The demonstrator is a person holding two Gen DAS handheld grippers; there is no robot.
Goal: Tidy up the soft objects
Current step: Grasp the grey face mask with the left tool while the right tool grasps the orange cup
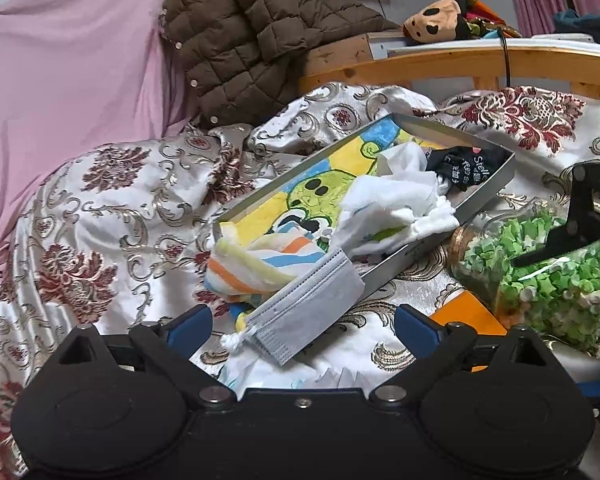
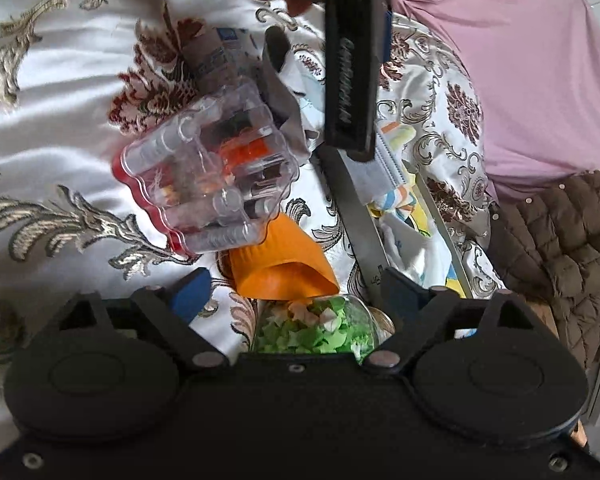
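Observation:
My left gripper (image 1: 304, 330) is open over the patterned bedspread, and a grey face mask (image 1: 312, 308) lies between its blue pads without being pressed. The mask hangs over the near edge of a metal tray (image 1: 484, 196) with a cartoon print. In the tray lie white cloths (image 1: 392, 200), a striped cloth (image 1: 256, 264) and a black sock (image 1: 464, 166). My right gripper (image 2: 296, 296) is open around a glass jar of green paper stars (image 2: 316, 330), its left pad clear of the glass. An orange piece (image 2: 280, 268) lies just ahead of the jar.
A clear plastic box with a red lid (image 2: 208, 176) lies on the bedspread (image 2: 52, 92) left of the jar. A brown quilted jacket (image 1: 244, 32) and pink sheet (image 1: 60, 80) sit at the back left. A wooden bed rail (image 1: 440, 64) and plush toy (image 1: 432, 20) are behind.

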